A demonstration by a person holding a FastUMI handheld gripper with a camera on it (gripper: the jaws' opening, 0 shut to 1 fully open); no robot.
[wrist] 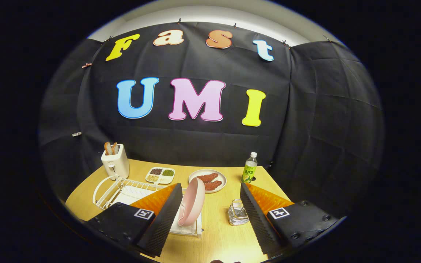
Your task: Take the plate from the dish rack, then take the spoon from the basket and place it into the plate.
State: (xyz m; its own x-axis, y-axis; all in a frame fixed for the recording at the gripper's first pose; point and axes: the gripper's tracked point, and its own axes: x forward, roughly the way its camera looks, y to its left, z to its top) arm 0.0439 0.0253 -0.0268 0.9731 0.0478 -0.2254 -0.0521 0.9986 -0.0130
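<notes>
both fingers (161, 219) spread wide (holding nothing), left one hiding part of the dish rack (112, 186) behind the plate (192, 201).

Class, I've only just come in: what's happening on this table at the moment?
A handheld gripper hangs open over a wooden table, its tongs spread wide and holding nothing. The pink plate stands on edge in the white dish rack, between the tongs and close to the left one. A small wire basket sits by the right one; the spoon in it is hard to make out. Nothing has been picked up yet.
</notes>
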